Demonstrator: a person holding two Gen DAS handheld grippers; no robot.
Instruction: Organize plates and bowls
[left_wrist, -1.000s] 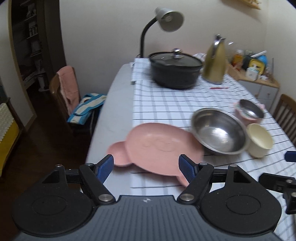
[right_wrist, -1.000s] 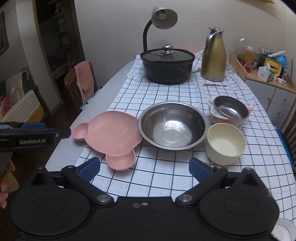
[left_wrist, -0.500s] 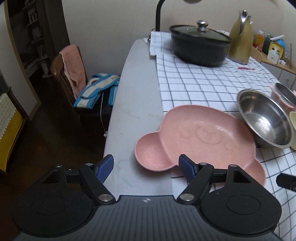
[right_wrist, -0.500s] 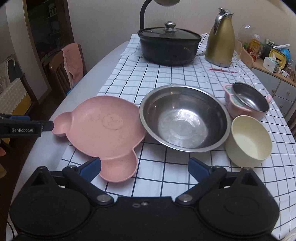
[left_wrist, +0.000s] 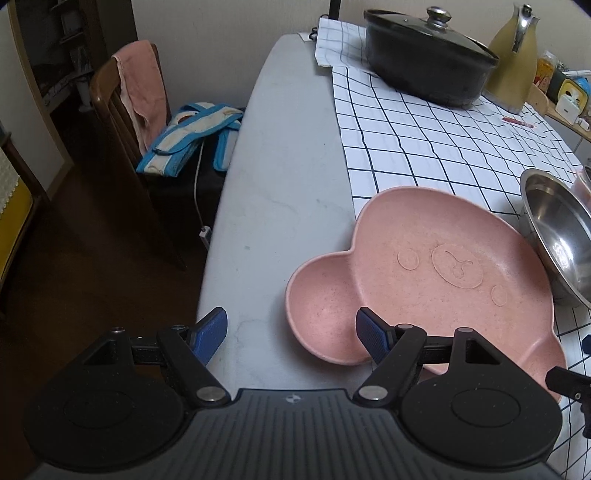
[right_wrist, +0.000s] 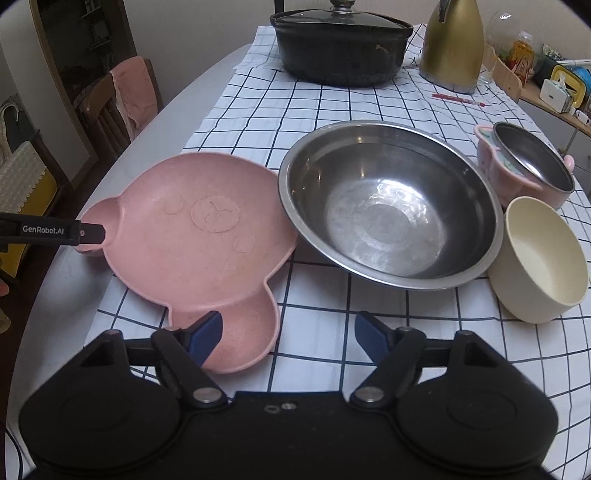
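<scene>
Seen from the left wrist, the left tongs (left_wrist: 291, 330) hang released and empty over the near edge of the grey bench (left_wrist: 280, 177), one blue pad above bare benchtop, the other above the rim of an ear lobe on the pink bear-shaped plate (left_wrist: 436, 273). The plate lies flat, half on bare bench and half on the checked cloth (left_wrist: 424, 125), its far side just beside a steel bowl (left_wrist: 561, 236). A lidded black pot (left_wrist: 424, 62) and a gold jug (left_wrist: 513, 62) stand well back. Seen from the right wrist, the right tongs (right_wrist: 288, 338) have just been closing partway yet are unclenched, nothing pressed between the pads; one pad sits over the plate's near ear lobe, the other over cloth. The left tool's dark fingertip reaches the opposite ear. The steel bowl (right_wrist: 391, 206) is tilted, and its rim seems to overlap the plate's edge; a cream bowl (right_wrist: 543, 258) touches its other side, and a small steel bowl (right_wrist: 532, 162) sits tilted inside a pink one (right_wrist: 491, 158) behind. The step appears to be a two-handed pickup of the plate by its ears. To do it well, each pair of tongs should straddle a lobe's thin wall, one pad inside and one outside, close together, and lift level. Lifting the plate before the steel bowl is clear may tip or drag that bowl, so slide the plate away first.
</scene>
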